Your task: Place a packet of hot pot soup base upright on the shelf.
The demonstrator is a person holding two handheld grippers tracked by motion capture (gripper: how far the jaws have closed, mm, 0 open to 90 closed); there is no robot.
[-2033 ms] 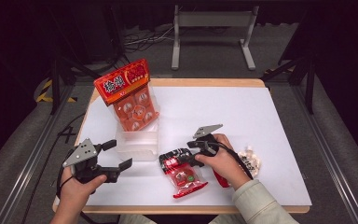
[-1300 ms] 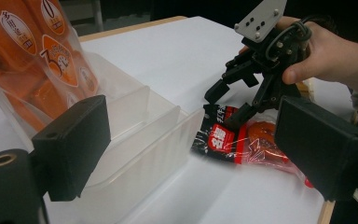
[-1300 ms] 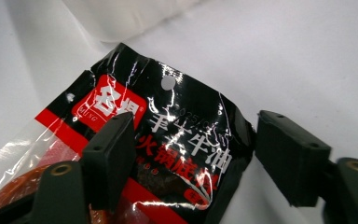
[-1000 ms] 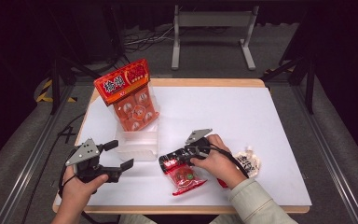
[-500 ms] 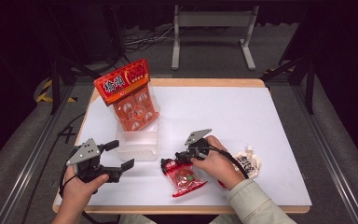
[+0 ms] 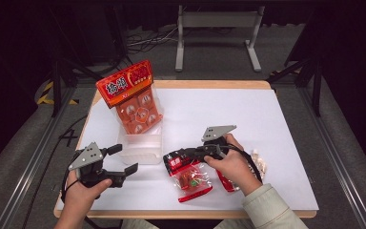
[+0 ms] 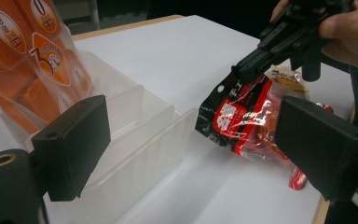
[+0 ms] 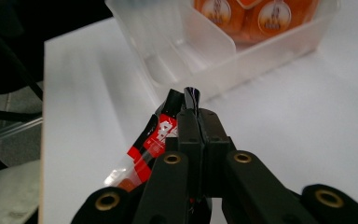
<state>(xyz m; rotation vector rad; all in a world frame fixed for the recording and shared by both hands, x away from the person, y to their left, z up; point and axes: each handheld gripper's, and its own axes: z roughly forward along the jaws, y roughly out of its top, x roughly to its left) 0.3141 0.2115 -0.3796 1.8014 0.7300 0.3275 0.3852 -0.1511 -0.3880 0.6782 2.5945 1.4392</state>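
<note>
Seen from the high view, a white-topped counter [image 6: 276, 124] stood in a dark room. At the left, a person's left hand held the left gripper [image 6: 120, 160] just above the counter near its front edge, jaws spread wide with nothing between them, pointing right toward a clear plastic bin [image 6: 140, 145]. The bin sat just beyond that gripper; a tall orange snack bag [image 6: 131, 98] stood upright in its far compartment, leaning back, while the near compartments looked bare.

To the right of the bin, close to its front corner, the red and black snack packet [image 6: 187, 174] hung tilted, its top edge raised and its lower end low over the counter; contact there could not be told. The right gripper [image 6: 180, 155] had just closed on that top edge and pinched it tight. In the right gripper view the jaws met on a thin fold of black film, with the bin close ahead.

Farther right, partly hidden behind the right hand [image 6: 233, 167], lay another red packet [image 6: 226, 182] and a pale packet [image 6: 259, 164] on the counter.
</note>
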